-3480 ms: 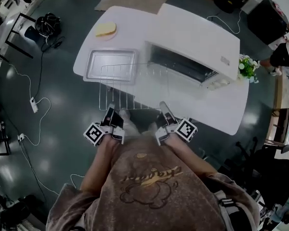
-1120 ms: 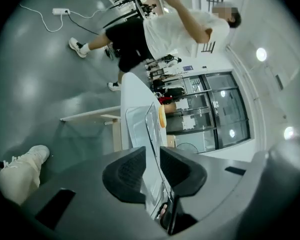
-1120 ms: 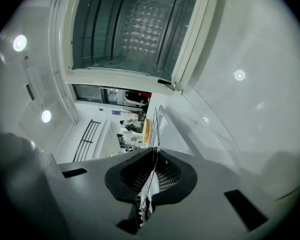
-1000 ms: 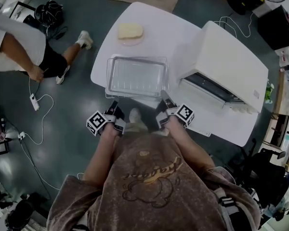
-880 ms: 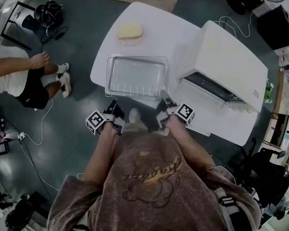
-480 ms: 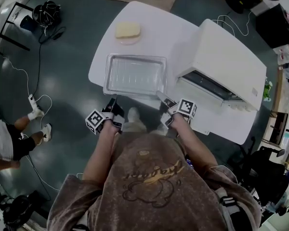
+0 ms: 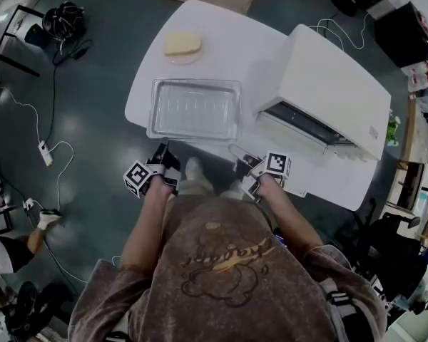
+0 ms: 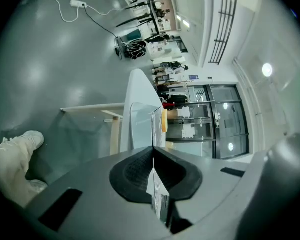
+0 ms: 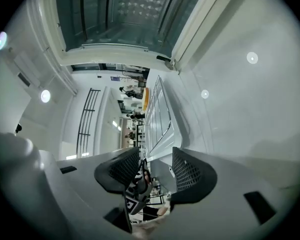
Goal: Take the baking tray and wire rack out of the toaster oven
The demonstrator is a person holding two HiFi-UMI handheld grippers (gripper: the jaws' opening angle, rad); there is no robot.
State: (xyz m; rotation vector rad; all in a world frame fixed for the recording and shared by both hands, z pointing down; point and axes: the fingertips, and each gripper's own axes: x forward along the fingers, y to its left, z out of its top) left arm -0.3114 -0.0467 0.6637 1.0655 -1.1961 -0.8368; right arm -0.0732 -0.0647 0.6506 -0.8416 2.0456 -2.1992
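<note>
The baking tray (image 7: pixel 195 110) lies on the white table (image 7: pixel 221 34) with the wire rack (image 7: pixel 197 105) resting in it, left of the toaster oven (image 7: pixel 332 95), whose door hangs open. My left gripper (image 7: pixel 162 152) is at the tray's near left corner. In the left gripper view it (image 8: pixel 153 159) is shut on the thin edge of the wire rack (image 8: pixel 153 126). My right gripper (image 7: pixel 240 155) sits just off the near right corner. Its jaws (image 9: pixel 155 166) are opening, and the pads touch nothing. The tray (image 9: pixel 157 119) lies just ahead of the gap.
A slice of bread (image 7: pixel 182 43) on a pink plate sits at the table's far side. The open oven door (image 7: pixel 299 130) juts toward the right gripper. On the floor to the left run a cable and power strip (image 7: pixel 46 152), and a bystander (image 7: pixel 14 244) crouches at lower left.
My right gripper has let go of the rack, opened and drawn back to the right of the tray corner. The left gripper stays shut in place. The bystander moved down the left side.
</note>
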